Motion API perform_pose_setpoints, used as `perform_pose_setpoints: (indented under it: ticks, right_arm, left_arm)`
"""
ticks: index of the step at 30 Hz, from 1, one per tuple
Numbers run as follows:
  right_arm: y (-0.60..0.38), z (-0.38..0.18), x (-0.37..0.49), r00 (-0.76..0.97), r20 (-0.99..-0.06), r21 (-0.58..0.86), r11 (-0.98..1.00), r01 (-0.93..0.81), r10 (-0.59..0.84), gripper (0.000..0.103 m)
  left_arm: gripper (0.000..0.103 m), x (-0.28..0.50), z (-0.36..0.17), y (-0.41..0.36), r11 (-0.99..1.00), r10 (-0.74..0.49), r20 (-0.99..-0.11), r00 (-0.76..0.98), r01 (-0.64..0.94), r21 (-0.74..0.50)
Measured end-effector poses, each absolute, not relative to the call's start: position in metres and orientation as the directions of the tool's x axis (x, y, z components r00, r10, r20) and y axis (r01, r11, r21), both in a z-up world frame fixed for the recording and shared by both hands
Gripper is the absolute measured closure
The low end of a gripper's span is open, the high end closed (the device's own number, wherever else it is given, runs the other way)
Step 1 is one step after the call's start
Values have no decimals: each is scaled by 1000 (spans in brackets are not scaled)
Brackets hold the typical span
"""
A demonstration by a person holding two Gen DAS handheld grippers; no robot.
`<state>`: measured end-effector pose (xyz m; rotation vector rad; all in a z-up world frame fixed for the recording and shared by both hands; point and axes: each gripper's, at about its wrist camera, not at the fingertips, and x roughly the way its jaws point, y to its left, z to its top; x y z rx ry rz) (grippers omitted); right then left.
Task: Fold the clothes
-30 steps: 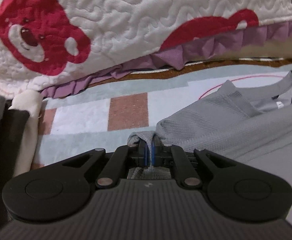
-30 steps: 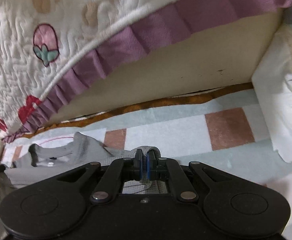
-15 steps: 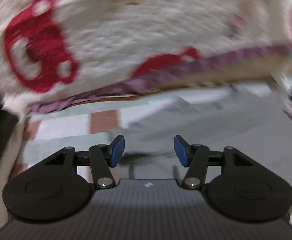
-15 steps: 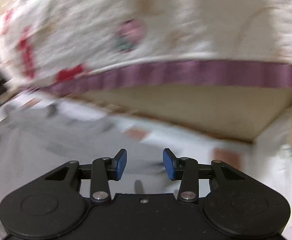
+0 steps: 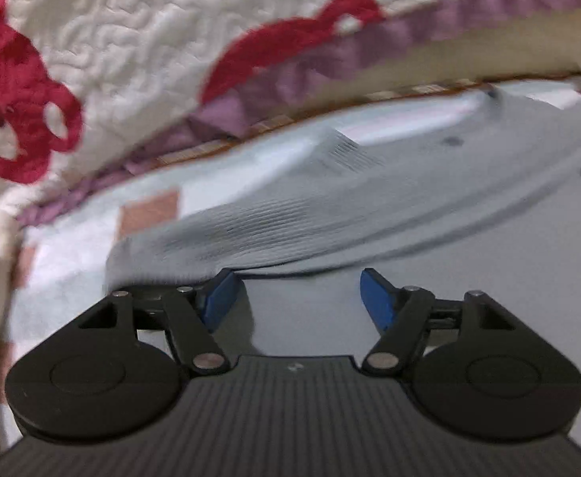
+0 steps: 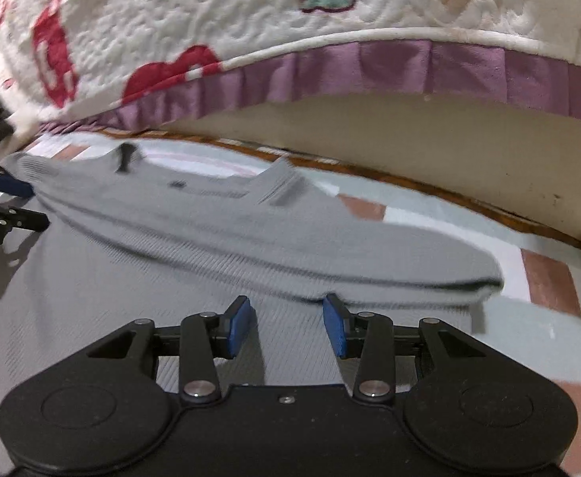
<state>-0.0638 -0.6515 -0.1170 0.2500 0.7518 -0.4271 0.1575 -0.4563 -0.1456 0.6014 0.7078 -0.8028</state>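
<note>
Down on the checked floor mat (image 6: 552, 274), just in front of the quilted bedspread (image 6: 250, 20) with its purple frill, the grey sweater (image 6: 250, 234) is lying spread out, its collar end towards the bed and a thick folded edge running across it from one side to the other. A second ago each tool was pinching a bunched corner of that fabric; now the left tool (image 5: 296, 300) is standing with its blue pads wide apart, having just been opening, and only flat cloth is showing in the gap, nothing gripped. The right tool (image 6: 286, 328) is likewise parted and empty, its jaws having opened a moment earlier and now holding steady, hovering over the near part of the sweater. Both are sitting back from the fold they were holding. That reads as one fold being laid down and released, so the garment is probably part-way done, and a fresh grasp is likely needed for the following fold.
</note>
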Motion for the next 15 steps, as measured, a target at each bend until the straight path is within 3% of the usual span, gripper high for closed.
perform_pose_setpoints:
  ticks: [3,10,15]
  right_arm:
    - [-669,-124,-53,650,-693,52,877,477,-313,58]
    - [-703,-130,-30,674,-644,51,858,510,-362,58]
    - [-719,-124,-28,684,-620,45,853,520,-384,55]
  left_arm:
    - [33,178,-149,-465,623,-353,-701,620,714,318]
    - [33,221,-149,-474,739,-299,-688,661,617,272]
    - [36,219,-142,-487,716,-294,-643,708,608,342]
